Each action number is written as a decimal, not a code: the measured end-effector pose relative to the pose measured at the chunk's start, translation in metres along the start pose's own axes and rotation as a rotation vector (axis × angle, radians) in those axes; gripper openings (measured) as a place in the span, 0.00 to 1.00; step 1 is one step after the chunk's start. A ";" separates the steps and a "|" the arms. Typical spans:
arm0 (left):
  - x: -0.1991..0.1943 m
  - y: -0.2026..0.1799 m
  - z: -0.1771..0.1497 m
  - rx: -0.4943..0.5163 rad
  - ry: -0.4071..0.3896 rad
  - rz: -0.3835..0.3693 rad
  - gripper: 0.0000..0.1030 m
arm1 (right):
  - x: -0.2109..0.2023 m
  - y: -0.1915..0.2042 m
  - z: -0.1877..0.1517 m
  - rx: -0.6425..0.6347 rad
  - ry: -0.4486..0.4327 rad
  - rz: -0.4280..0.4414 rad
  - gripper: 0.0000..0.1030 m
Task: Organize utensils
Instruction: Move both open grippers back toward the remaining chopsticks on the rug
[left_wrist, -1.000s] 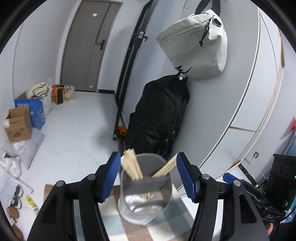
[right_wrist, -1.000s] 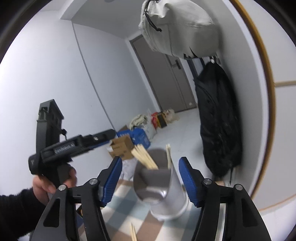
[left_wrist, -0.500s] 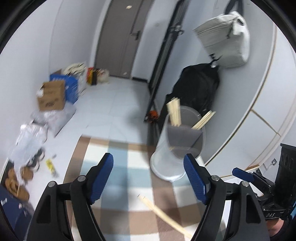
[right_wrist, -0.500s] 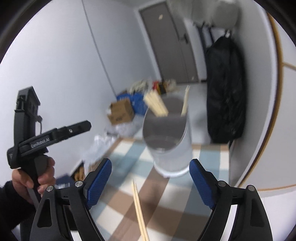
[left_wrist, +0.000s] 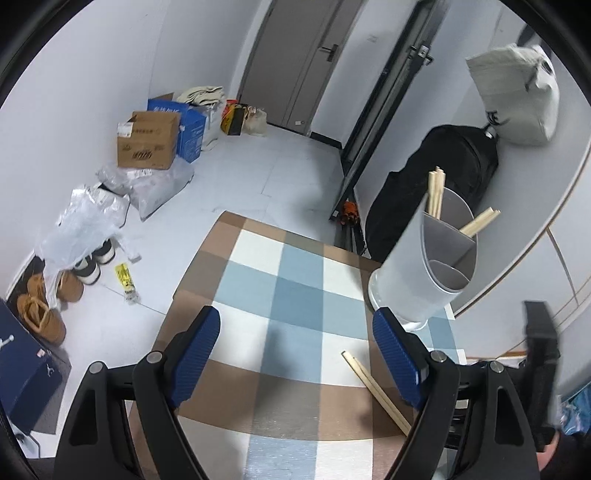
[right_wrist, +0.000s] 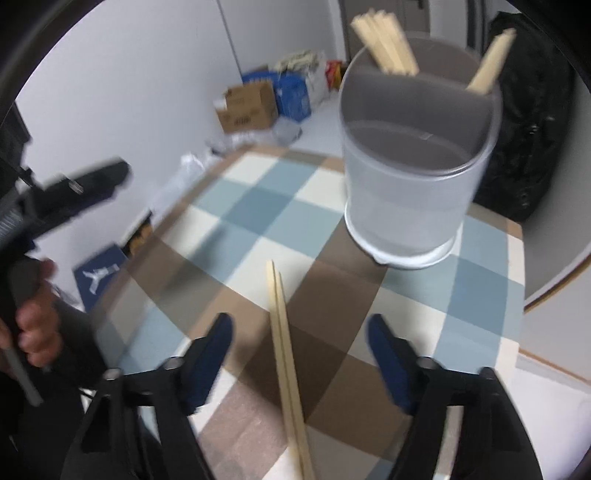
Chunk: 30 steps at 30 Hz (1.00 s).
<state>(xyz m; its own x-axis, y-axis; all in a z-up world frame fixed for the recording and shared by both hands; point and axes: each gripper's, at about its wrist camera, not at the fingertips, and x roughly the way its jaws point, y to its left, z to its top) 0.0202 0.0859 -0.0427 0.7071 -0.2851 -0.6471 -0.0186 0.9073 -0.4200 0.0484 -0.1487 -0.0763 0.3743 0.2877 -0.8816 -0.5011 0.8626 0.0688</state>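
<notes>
Through the left wrist camera I am looking down over the left gripper (left_wrist: 295, 354), whose blue ribbed fingers (left_wrist: 195, 354) are standing wide apart with nothing between them; they have just been opening. Below them the checked cloth (left_wrist: 280, 295), a flat weave of brown, blue and cream squares, is covering the bench. The pale grey plastic utensil holder (left_wrist: 424, 266), a round tub split by curved inner walls into compartments, is standing at the cloth's far right corner. A bundle of wooden chopsticks (left_wrist: 436, 192) is leaning in its far compartment, and a second pair (left_wrist: 480, 221) is jutting out of the right one. A loose pair of chopsticks (left_wrist: 373, 387) is lying flat on the cloth, its near end running behind the right finger. Only this view is giving me the floor clutter: a cardboard box (left_wrist: 147, 142), crumpled plastic bags (left_wrist: 88, 221), brown shoes (left_wrist: 40, 314), plus a black bag (left_wrist: 443, 177) and a light canvas bag (left_wrist: 517, 99) hanging on the wall.

Through the right wrist camera, which is blurring, I am seeing the right gripper (right_wrist: 299, 350) with its fingers (right_wrist: 214, 354) apart and gripping nothing; they have just been closing. The loose chopsticks (right_wrist: 284, 354), square-cut pale wood, are lying on the cloth (right_wrist: 258, 206) between the fingers, touching neither. The holder (right_wrist: 413, 184) is looming close, showing a translucent frosted wall and a wider foot. At the left edge a hand (right_wrist: 33, 332) is grasping the left gripper's dark handle.
</notes>
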 end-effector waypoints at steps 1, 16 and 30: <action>-0.001 0.003 -0.001 -0.005 0.000 0.003 0.79 | 0.007 0.001 -0.001 -0.009 0.022 -0.014 0.54; 0.010 0.026 -0.001 -0.119 0.054 -0.021 0.79 | 0.025 0.010 -0.005 -0.071 0.076 -0.066 0.39; 0.012 0.025 -0.001 -0.118 0.070 -0.029 0.79 | 0.035 0.019 0.002 -0.139 0.122 -0.111 0.34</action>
<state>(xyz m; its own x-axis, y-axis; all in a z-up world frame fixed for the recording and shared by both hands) 0.0272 0.1049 -0.0614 0.6573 -0.3354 -0.6749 -0.0846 0.8570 -0.5083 0.0532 -0.1214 -0.1050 0.3398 0.1341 -0.9309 -0.5683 0.8179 -0.0896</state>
